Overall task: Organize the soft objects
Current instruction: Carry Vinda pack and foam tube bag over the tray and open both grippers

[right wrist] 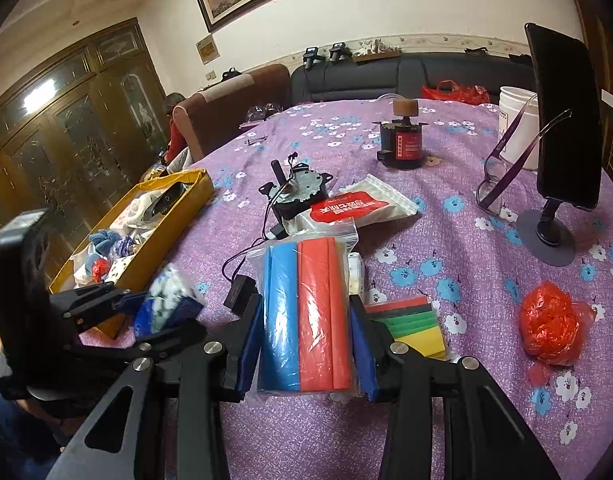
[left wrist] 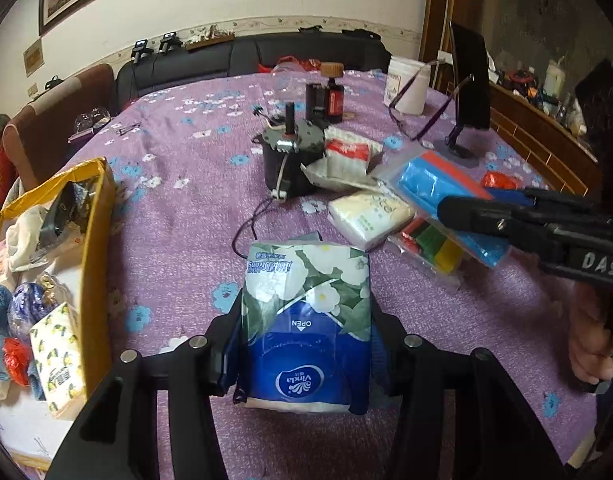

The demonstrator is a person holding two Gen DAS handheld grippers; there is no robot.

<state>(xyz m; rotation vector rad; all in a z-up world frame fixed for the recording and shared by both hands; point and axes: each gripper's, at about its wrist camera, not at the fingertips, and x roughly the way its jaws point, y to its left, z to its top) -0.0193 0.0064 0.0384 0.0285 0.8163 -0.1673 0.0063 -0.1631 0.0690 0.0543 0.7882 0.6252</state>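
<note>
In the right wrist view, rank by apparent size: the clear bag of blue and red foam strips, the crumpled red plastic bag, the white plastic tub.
1. Clear bag of blue and red foam strips, though nearest the camera.
2. Crumpled red plastic bag and white plastic tub: too alike to rank; the tub is farther and partly hidden.

The yellow box (left wrist: 100, 264) runs off the left wrist view's left edge. The tissue pack (right wrist: 168, 300) blurs in the right wrist view. A white pack (right wrist: 356, 272) hides behind the bagged foam strips (right wrist: 306, 312).
</note>
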